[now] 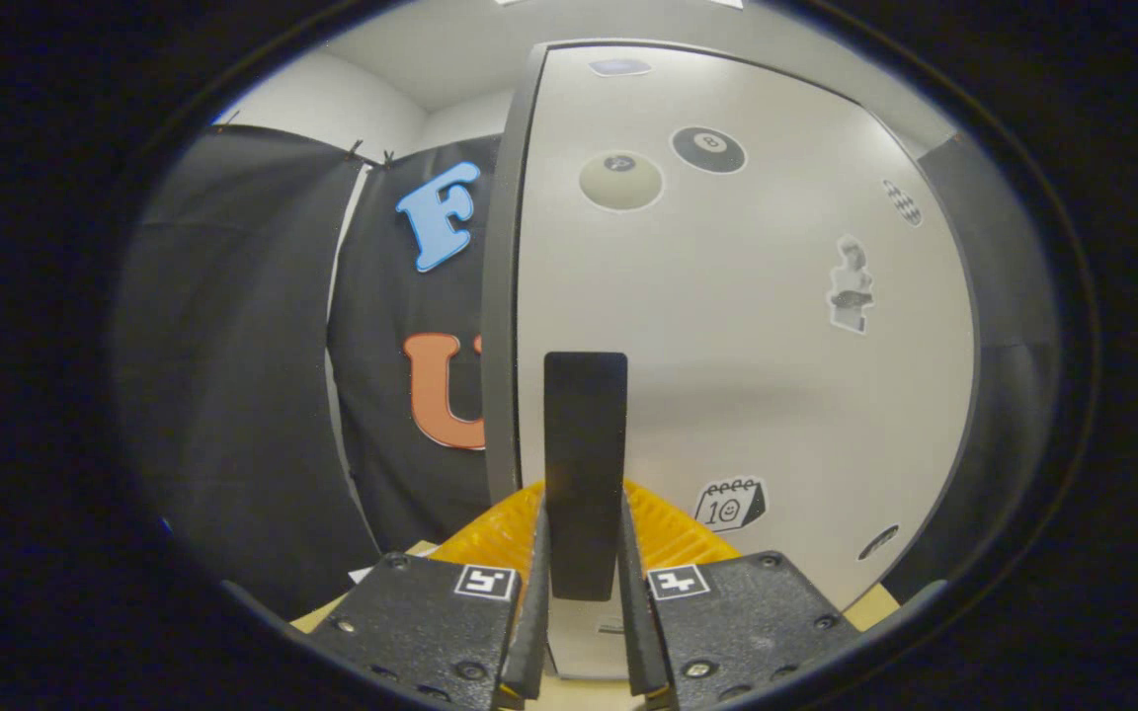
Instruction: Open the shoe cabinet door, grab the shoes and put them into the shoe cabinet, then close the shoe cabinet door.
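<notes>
Right in front of me stands the tall pale grey shoe cabinet door, and my claw is up close to it. My two fingers are squeezed tight on the long black upright handle, one on each side of it. Round ball stickers sit high on the door above the handle. A small calendar sticker sits low, just beside the handle. Behind my fingers I see something ridged and orange-yellow.
</notes>
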Motion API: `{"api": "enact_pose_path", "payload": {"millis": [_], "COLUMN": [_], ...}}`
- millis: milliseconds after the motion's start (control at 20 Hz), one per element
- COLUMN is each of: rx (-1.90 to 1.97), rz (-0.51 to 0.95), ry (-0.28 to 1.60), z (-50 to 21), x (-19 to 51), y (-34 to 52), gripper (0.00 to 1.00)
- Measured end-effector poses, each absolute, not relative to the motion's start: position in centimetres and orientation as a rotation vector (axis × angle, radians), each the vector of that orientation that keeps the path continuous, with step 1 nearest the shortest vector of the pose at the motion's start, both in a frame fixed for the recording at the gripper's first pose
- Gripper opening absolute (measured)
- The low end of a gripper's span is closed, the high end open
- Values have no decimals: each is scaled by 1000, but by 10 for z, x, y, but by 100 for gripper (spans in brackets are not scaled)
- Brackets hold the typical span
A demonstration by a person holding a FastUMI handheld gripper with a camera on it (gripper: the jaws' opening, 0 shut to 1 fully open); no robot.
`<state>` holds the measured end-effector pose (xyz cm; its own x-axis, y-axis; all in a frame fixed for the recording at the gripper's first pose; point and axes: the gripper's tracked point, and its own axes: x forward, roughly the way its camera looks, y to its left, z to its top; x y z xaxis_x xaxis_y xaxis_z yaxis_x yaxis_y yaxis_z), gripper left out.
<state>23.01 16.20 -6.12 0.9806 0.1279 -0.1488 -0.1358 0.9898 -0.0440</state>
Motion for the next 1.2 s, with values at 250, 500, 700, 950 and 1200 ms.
{"api": "enact_pose_path", "payload": {"millis": [250, 500, 700, 950, 1200], "rx": [-126, -97, -88, -94, -111], "rz": [153, 271, 353, 445, 506], "ry": [148, 191, 217, 200, 169], "z": [-65, -65, -64, -65, -65], "x": [218, 202, 193, 182, 172], "y": [158, 153, 144, 134, 124], "gripper": [35, 34, 32, 32, 32]}}
